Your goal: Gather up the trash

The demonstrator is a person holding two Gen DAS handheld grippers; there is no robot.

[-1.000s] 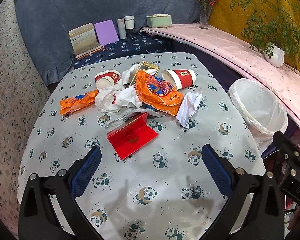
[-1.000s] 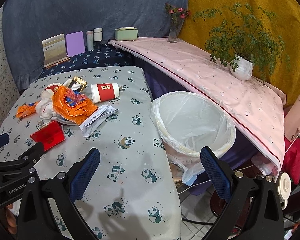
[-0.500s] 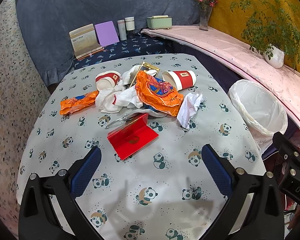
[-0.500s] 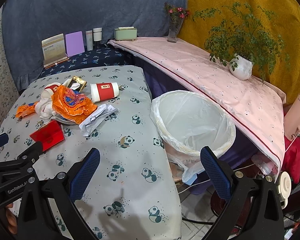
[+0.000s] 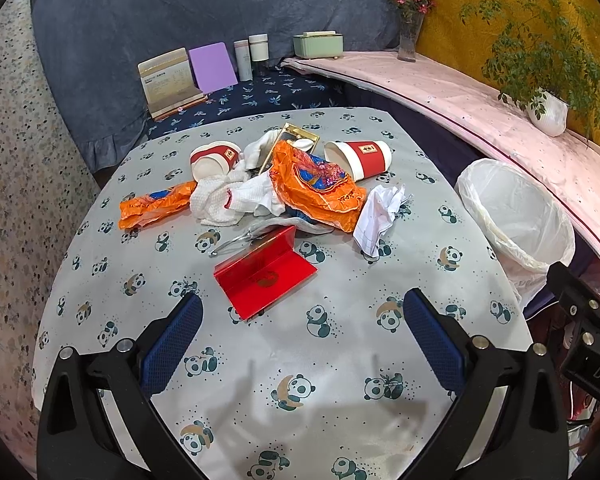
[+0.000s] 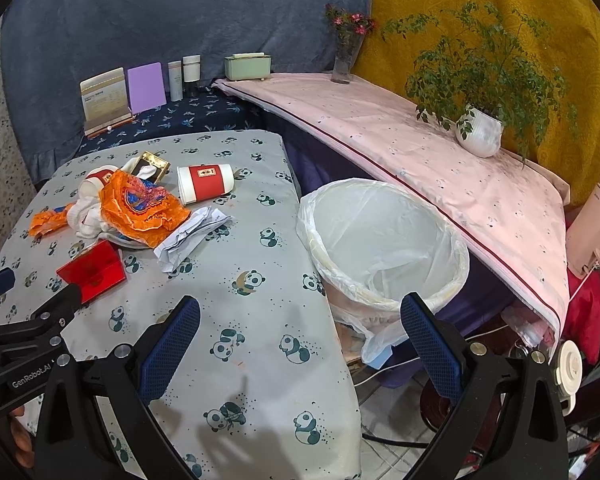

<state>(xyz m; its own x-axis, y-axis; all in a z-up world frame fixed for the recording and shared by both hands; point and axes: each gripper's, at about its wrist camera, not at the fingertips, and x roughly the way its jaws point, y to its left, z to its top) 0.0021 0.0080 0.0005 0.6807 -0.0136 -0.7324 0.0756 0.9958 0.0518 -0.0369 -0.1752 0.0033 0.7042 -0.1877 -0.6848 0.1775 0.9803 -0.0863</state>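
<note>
Blue drape, mustard drape, pink-covered shelf

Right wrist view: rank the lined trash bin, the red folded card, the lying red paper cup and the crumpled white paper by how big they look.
1. lined trash bin, clearly largest
2-4. red folded card, crumpled white paper and red paper cup look much alike; the cup lies farthest away, so no ranking.

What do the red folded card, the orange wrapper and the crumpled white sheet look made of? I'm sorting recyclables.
Red folded card: probably glossy coated card; it holds a stiff crease and reflects light.
Orange wrapper: likely thin plastic film, shiny and crinkled.
Crumpled white sheet: apparently matte paper, with sharp creases.
</note>
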